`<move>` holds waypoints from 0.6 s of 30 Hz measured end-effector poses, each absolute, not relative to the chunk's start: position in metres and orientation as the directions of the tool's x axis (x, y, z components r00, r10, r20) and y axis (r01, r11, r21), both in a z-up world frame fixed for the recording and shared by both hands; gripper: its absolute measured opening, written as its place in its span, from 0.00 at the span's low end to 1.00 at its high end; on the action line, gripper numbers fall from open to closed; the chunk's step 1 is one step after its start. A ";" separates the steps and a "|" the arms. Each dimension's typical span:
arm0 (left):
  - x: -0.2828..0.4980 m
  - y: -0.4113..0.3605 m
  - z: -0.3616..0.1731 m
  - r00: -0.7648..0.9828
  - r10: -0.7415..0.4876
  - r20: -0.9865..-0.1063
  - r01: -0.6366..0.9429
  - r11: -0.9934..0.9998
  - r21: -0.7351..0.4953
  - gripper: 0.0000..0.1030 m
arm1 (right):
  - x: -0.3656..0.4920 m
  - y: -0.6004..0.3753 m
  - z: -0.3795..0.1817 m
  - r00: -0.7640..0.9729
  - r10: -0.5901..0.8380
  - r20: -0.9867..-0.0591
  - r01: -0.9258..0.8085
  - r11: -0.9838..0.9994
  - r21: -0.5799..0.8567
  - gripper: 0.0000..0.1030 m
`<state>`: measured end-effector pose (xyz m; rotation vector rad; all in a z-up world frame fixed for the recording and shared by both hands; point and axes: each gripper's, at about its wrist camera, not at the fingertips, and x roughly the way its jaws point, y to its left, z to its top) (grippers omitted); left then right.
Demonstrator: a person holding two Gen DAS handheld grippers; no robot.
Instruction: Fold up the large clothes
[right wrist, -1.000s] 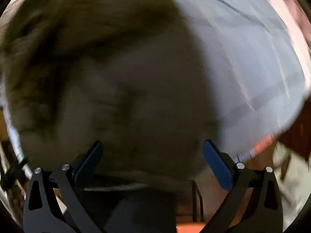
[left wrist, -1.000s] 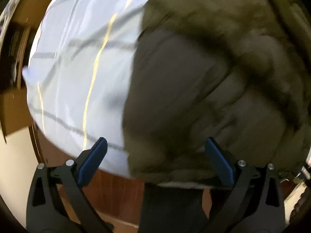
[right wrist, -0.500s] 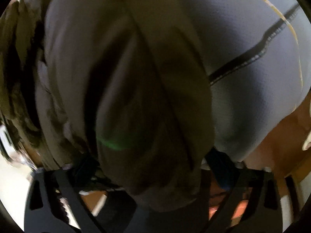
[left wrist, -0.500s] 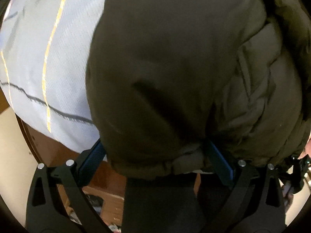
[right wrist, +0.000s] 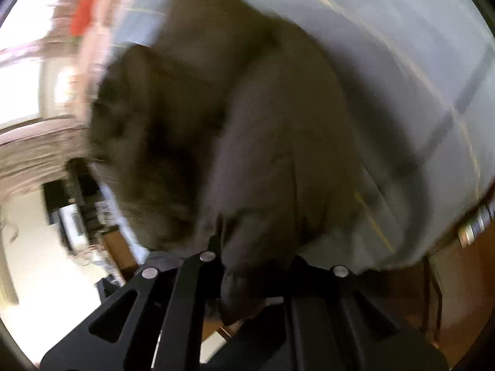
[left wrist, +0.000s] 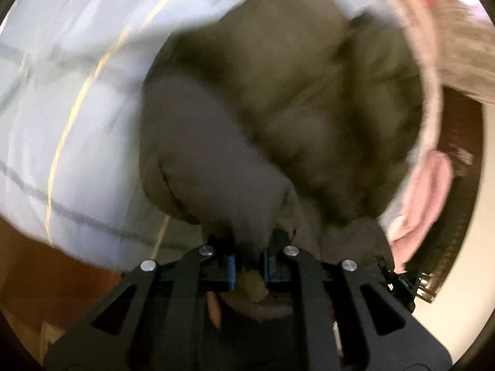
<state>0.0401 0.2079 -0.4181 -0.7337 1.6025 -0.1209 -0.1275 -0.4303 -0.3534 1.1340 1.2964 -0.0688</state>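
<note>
Item one, my left gripper [left wrist: 249,262]: its jaws have just been closing and are now pinching a bunched edge of the olive padded jacket [left wrist: 278,117] between the blue pads [left wrist: 231,267], low in the middle of the left wrist view

Item two, my right gripper [right wrist: 253,278]: its jaws have likewise just been closing and are now clamping a thick fold of the same jacket [right wrist: 247,142], low in the middle of the right wrist view; the pads themselves are sitting hidden under the cloth

Item three, the olive padded jacket: it is filling the centre and right of the left wrist view and the centre of the right wrist view, lying rumpled and puffed on the pale bedspread [left wrist: 77,92], its near edge rising into both grips. Both views are blurring heavily

Item four, the pale bedspread: it is showing grey and yellow grid lines, occupying the left and top of the left wrist view and the right side of the right wrist view [right wrist: 417,77]

Item five, a pink cloth [left wrist: 430,185]: it is lying at the right edge of the left wrist view, just beside the jacket

Item six, brown wooden furniture [left wrist: 37,266]: it is showing below the bedspread at the lower left of the left wrist view
</note>
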 end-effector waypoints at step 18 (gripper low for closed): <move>0.362 0.154 -0.294 0.312 -0.403 -0.861 -0.202 0.857 -0.474 0.18 | 0.240 -0.448 -0.278 0.615 0.344 -0.709 0.410 0.629 0.660 0.07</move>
